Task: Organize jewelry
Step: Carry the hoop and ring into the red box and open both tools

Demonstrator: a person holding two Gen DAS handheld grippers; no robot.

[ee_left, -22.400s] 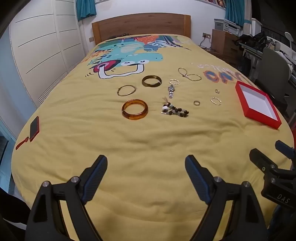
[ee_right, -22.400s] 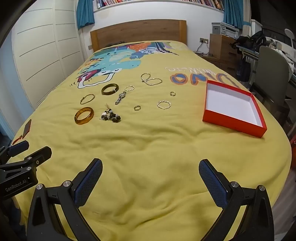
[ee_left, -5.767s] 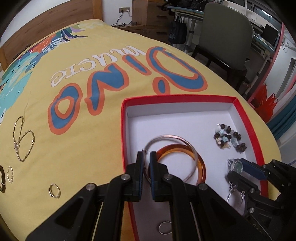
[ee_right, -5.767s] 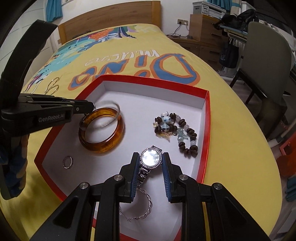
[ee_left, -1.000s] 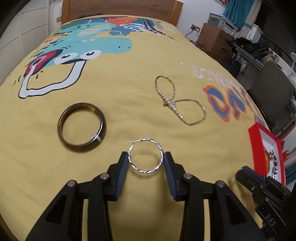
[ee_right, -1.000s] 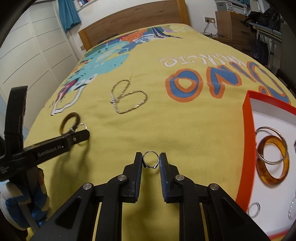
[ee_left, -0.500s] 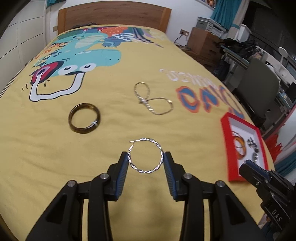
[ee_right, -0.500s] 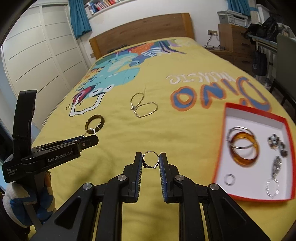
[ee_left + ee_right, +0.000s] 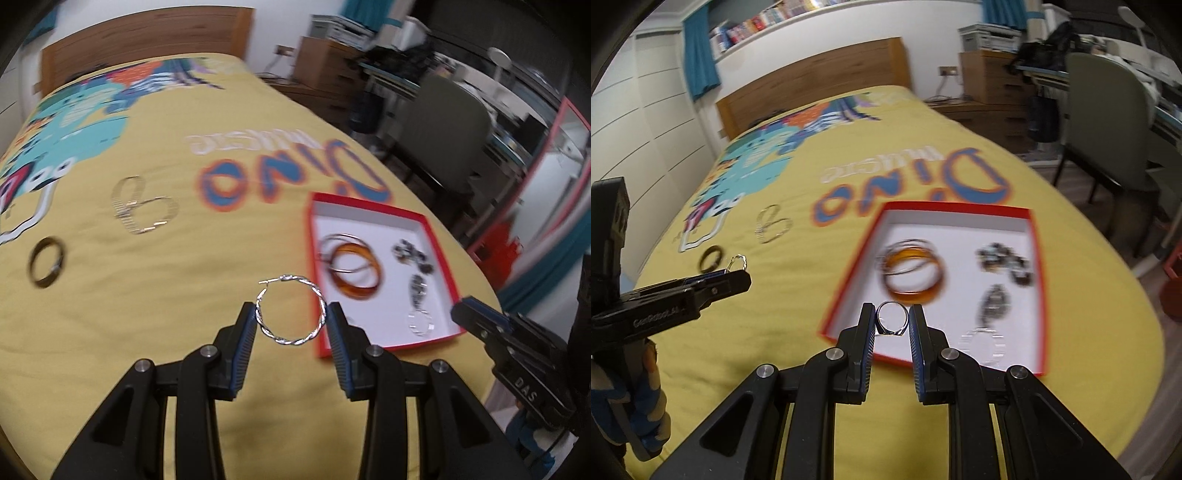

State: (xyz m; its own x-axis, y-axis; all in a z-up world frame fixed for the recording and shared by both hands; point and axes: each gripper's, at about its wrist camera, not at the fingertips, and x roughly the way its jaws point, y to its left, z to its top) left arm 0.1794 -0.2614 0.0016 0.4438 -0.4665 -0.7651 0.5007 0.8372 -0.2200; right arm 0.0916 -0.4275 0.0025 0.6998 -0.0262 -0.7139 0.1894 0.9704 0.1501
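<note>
Left tool [image 9: 291, 319]: clamped on twisted silver hoop [image 9: 291, 311], edge-on pinch only.
Right tool [image 9: 892, 321]: clamped on small ring [image 9: 892, 320].
Red tray [image 9: 1036, 258]: ahead of both tools.
Risk: thin round pieces slip or spring out, lost in yellow bedspread [image 9: 147, 295]; release short of tray rim.

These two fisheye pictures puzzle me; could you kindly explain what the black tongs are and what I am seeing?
A person holds a two-fingered tool in each hand, each carrying a forward-looking camera. The left tool grips a twisted silver hoop; the right tool grips a small ring. Below lies a yellow bedspread with a red box holding an amber bangle, beads and a watch. A dark bangle and a chain remain on the bed.
</note>
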